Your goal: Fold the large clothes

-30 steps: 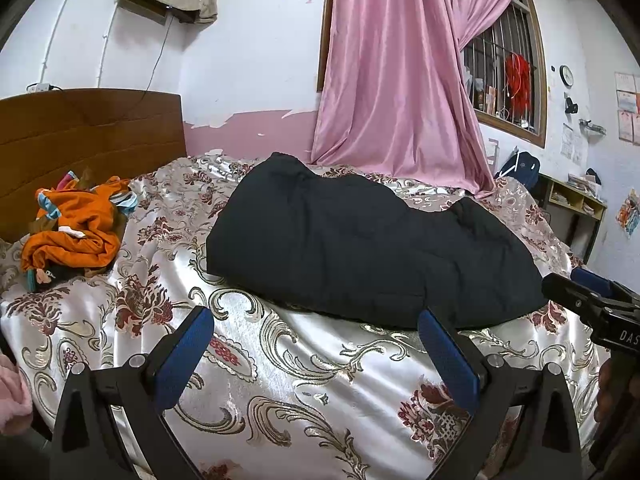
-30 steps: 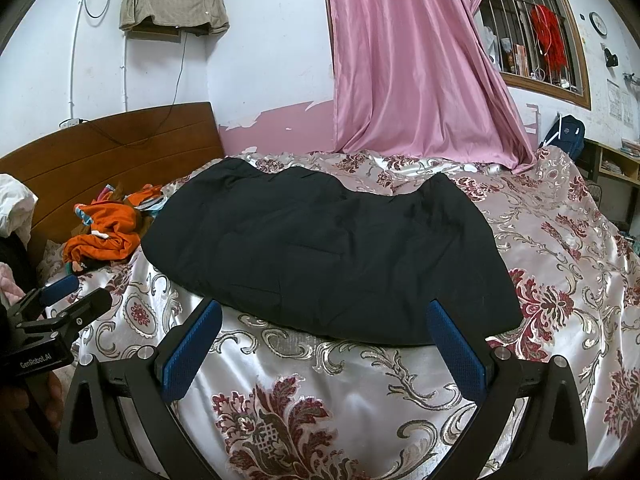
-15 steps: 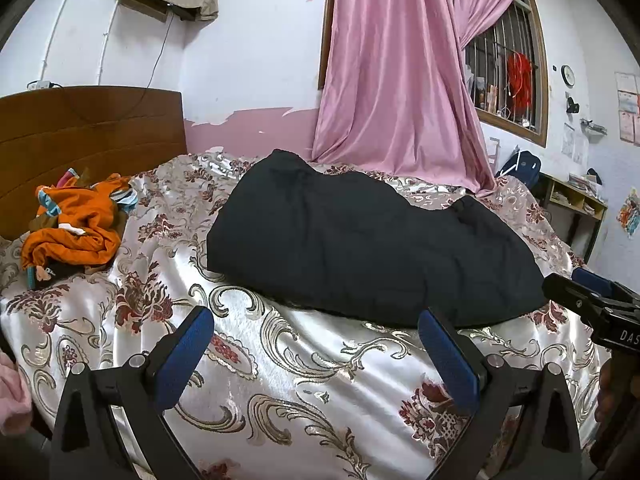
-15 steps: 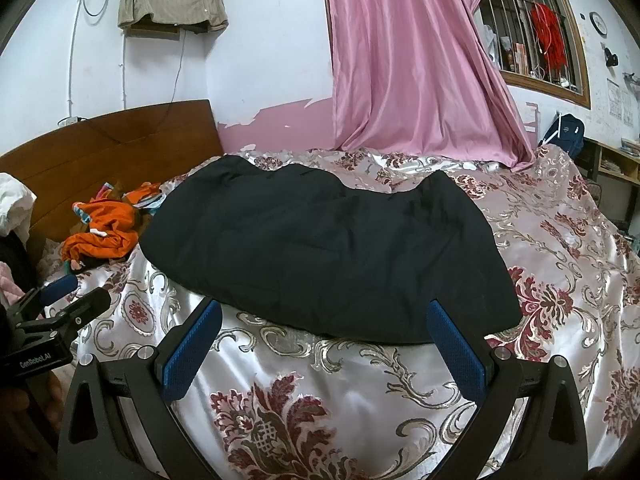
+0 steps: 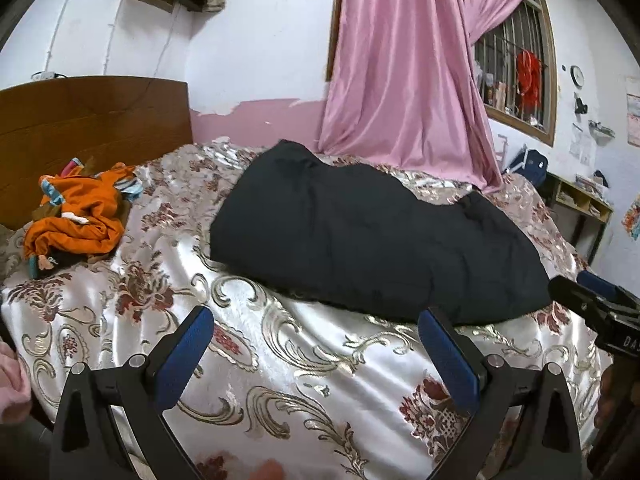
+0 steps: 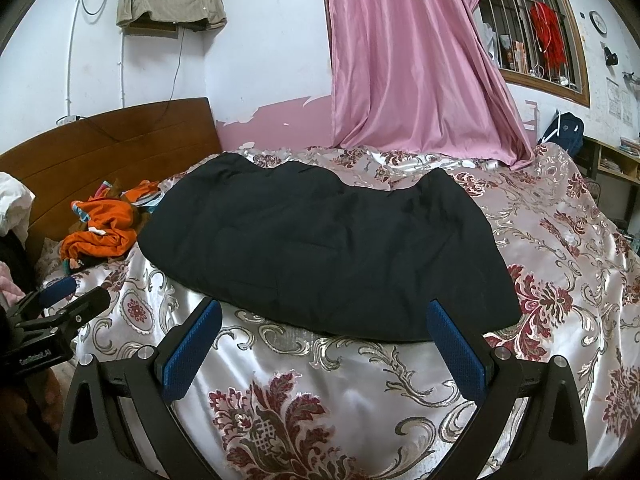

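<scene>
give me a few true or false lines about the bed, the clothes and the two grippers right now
1. The black garment lies spread on the bed. True.
2. The left gripper is clamped on the garment. False: it is open and holds nothing.
3. The orange clothes lie by the headboard. True.
4. The right gripper is shut. False: its jaws stand wide apart.
5. The pink curtain covers the garment. False: it hangs behind the bed.

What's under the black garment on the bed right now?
The black garment lies spread on the floral satin bedspread, which shows all around it. Whatever lies beneath its middle is covered. Both grippers, left and right, hover open short of it.
</scene>
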`<state>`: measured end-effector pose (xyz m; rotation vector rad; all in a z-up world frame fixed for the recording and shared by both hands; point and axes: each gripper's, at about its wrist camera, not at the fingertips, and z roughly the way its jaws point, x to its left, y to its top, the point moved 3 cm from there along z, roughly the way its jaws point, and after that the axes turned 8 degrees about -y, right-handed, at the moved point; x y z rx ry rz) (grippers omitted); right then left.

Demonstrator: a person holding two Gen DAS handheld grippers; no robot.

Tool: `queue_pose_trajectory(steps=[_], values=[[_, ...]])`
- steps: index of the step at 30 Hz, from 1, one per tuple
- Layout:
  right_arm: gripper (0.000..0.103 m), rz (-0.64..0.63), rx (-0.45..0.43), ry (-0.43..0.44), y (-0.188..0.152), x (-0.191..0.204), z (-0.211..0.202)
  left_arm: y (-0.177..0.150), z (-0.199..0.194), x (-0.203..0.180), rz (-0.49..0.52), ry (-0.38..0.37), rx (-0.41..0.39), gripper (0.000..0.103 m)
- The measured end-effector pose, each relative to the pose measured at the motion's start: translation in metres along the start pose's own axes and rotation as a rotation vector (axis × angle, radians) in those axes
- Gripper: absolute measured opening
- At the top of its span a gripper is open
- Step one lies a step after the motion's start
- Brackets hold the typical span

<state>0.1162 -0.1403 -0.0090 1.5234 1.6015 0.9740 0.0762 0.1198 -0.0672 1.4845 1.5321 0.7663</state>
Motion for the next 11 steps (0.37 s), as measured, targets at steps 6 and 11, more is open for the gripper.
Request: queue_pose_trajectory(steps=[6, 11], values=[[0.100, -0.010, 0.012, -0.001, -0.0030, -0.0002, 0.0014, -0.0015, 0.0029, -0.0029, 0.023, -0.005, 0.016, 0.103], [0.100, -0.011, 0.014, -0.001, -0.0032, -0.0011, 0.0013, -0.0013, 0.0027, -0.0031, 0.027, -0.001, 0.020, 0.103]])
